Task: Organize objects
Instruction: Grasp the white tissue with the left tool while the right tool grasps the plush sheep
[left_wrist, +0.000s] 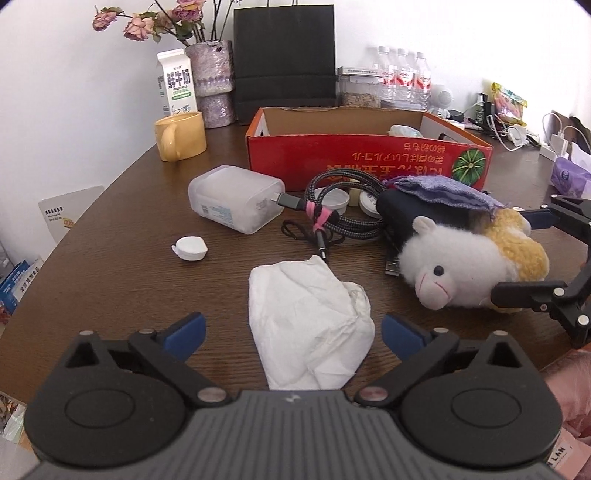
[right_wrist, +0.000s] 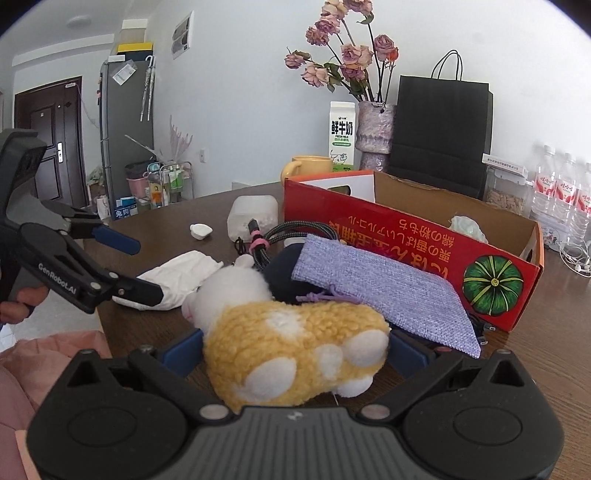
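White walls (right_wrist: 240, 92) are catching soft daylight; a dark door (right_wrist: 51, 147) and tall grey fridge (right_wrist: 127, 136) are standing at frame left.

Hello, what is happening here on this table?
A person is tidying a cluttered table with two handheld grippers. The left gripper is open around a crumpled tissue. The right gripper brackets a plush sheep; whether it is gripping is unclear. The red cardboard box behind is nearly empty.

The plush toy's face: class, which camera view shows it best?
The left wrist view: the plush toy lies side-on there, eye and mouth visible. The right wrist view shows only its yellow back and white paws.
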